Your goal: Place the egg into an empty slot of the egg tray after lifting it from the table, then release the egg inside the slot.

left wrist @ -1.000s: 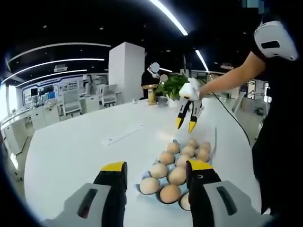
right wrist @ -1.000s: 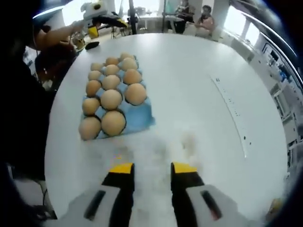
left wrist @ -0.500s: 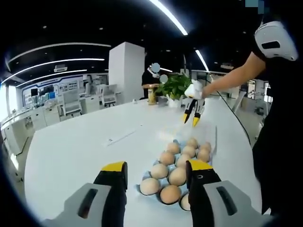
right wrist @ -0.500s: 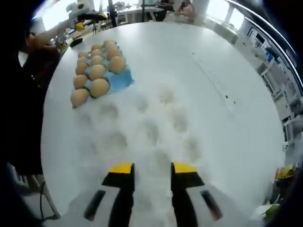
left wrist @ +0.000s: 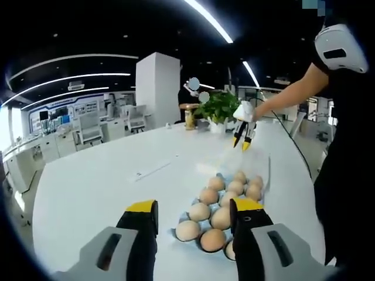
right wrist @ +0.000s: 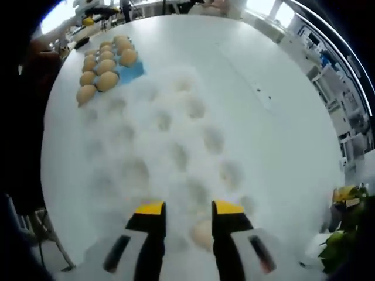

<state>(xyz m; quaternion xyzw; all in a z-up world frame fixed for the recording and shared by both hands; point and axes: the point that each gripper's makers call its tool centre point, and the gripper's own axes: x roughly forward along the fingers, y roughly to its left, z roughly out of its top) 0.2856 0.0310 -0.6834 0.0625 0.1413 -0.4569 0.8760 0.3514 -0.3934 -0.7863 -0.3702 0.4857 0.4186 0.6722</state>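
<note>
Loose egg [right wrist: 202, 234]: we see a pale, blurred egg shape on the white table [right wrist: 263, 140], low between the right gripper [right wrist: 188, 208] jaws. The jaws stand parted at roughly egg width. We cannot tell if either jaw touches it.

The egg tray [right wrist: 132, 71] is blue and sits far off, well apart from that egg. It carries brown eggs [right wrist: 107, 81] in rows, roughly a dozen; the exact count is unclear at this size. One bare blue patch shows at the tray's near corner. Faint dimple-like marks cover the table between tray and gripper; we cannot tell what they are.

In the left gripper view, the left gripper [left wrist: 193, 206] is parted wide, holding nothing, and hovers just short of the tray [left wrist: 176, 233]. We count about twelve eggs there, tan and smooth. The right gripper shows beyond the tray, tips pointing down, held by a person's arm [left wrist: 287, 93]. One potted plant [left wrist: 218, 108] stands at the table's far edge.
</note>
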